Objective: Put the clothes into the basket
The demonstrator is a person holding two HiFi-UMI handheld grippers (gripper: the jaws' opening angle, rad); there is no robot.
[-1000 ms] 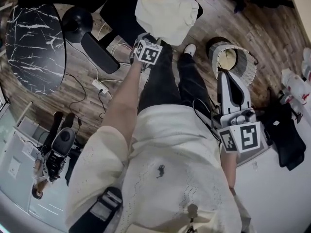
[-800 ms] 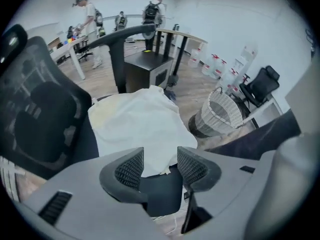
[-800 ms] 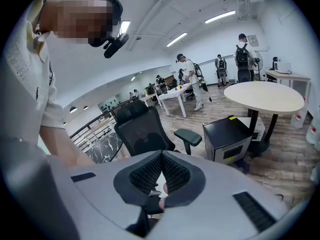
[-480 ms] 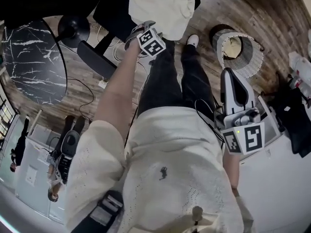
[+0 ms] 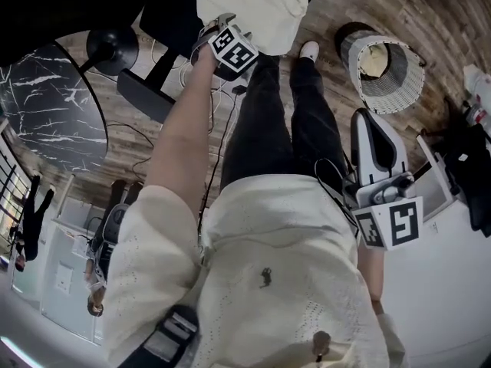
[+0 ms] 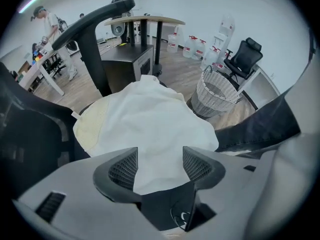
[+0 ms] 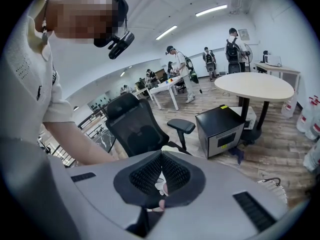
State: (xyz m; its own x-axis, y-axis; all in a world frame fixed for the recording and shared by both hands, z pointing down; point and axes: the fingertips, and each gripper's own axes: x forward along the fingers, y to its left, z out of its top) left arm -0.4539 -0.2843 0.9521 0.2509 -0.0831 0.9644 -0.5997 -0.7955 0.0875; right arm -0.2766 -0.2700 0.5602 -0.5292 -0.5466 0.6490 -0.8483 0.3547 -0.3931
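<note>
A white and cream cloth [image 5: 253, 2] lies heaped on a black office chair at the top of the head view. My left gripper [image 5: 221, 46] hangs right at its near edge, pointing steeply down. In the left gripper view the cloth [image 6: 145, 116] fills the middle. The left gripper [image 6: 160, 160] has just been opening and its pads stand apart over the cloth's lower edge without pressing it. The white wicker basket [image 5: 399, 83] stands on the floor at the upper right with something cream inside, and it also shows as the basket [image 6: 216, 91] behind the chair. My right gripper [image 5: 368, 125] hovers near my hip, shut and empty.
A round black marble table [image 5: 46, 106] stands at the left, with cables on the wood floor beside it. My legs and white shoe [image 5: 309, 50] stand between chair and basket. A black cabinet [image 7: 225, 129] and a round table [image 7: 255, 86] stand beyond the chair, with people further back.
The left gripper has sunk toward the white cloth and rolled, its marker cube turning. The right gripper has come down a little. The basket has slid right in the head view.
</note>
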